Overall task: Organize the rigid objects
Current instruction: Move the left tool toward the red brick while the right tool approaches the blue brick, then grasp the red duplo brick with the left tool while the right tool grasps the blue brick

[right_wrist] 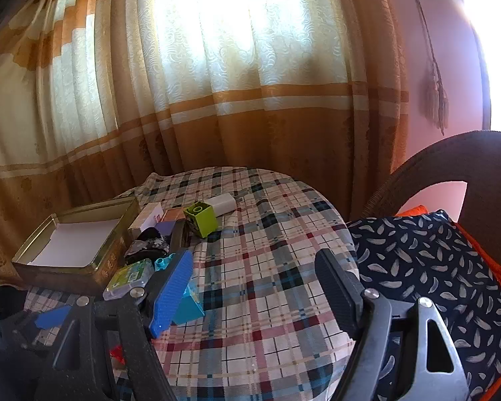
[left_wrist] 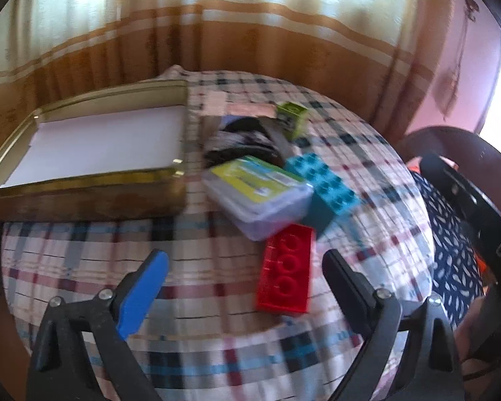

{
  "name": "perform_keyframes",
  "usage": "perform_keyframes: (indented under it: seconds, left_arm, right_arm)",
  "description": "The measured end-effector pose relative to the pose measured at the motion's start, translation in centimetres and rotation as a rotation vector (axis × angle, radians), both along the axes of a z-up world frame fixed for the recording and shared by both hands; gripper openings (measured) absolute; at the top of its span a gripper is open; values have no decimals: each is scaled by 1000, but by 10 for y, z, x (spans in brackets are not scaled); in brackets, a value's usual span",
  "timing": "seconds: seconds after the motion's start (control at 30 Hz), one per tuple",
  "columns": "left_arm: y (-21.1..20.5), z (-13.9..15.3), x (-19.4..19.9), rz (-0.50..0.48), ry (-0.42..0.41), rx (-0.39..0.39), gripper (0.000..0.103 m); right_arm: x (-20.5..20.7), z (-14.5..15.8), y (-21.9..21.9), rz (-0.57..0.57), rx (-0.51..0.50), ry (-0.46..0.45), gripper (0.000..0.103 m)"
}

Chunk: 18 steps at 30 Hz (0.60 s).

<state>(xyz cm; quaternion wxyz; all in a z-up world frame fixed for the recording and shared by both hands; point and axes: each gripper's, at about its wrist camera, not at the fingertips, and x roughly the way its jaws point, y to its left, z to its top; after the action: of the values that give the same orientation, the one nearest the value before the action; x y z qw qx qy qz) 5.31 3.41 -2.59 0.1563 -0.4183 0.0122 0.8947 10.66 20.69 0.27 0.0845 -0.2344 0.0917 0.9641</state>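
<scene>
Left wrist view: left claw [left_wrist: 243, 287] hangs released over the plaid-covered surface [left_wrist: 200, 334], nothing between its jaws. Red brick [left_wrist: 285, 270] lies flat just right of centre, between the two fingers but further out, not touched. Above it sits a clear plastic case [left_wrist: 260, 197] with a green-yellow label, leaning against a teal brick [left_wrist: 330, 190]. Lime-green block [left_wrist: 292, 118] sits further back, upper centre. Dark blurred items lie between the case and the block; can't tell what they are. Gold-rimmed tin [left_wrist: 83, 180] with a white base takes the left of the frame, open, nothing inside.

Right wrist view: right claw [right_wrist: 254, 287] also released, jaws apart over bare plaid cloth, gripping nothing. Tin [right_wrist: 73, 267] at lower left, case [right_wrist: 128, 279] and teal brick [right_wrist: 187, 304] partly hidden behind the blue finger pad [right_wrist: 170, 290]. Lime block [right_wrist: 202, 219] mid-frame, white cylinder-like item [right_wrist: 222, 204] just behind it. Feather-print cushion [right_wrist: 434, 267] at right, on a chair.
</scene>
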Motion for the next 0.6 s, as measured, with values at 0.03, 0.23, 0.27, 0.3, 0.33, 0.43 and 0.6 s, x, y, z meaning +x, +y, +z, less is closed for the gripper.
perform_keyframes:
  seconds: [0.03,0.23,0.27,0.3,0.33,0.43,0.6]
  left_arm:
    - [3,-1,0,-9,-1,-8,93]
    - [17,-16,-10,-32,-36,-55,66]
    - [18,-17,-10,-38,-35,-63,66]
    - [18,-17,-10,-42,-27,-65,66]
    - [18,-17,-10,-47,-26,-64,66]
    - [17,-15,-8,-83,-9,-42,41]
    - [5,-12,-6,-121,-26,-13,31]
  right_arm:
    - [0,0,1,1,-4,1,78]
    - [-1,-4,4,5,-34,-13,78]
    - [-2,-4,4,5,-36,-15,78]
    - [-2,-5,5,6,-37,-17,78]
    - [-2,-6,5,7,-36,-17,78]
    - [-5,-7,2,17,-35,-27,78]
    - [-7,-8,-6,68,-36,-49,78]
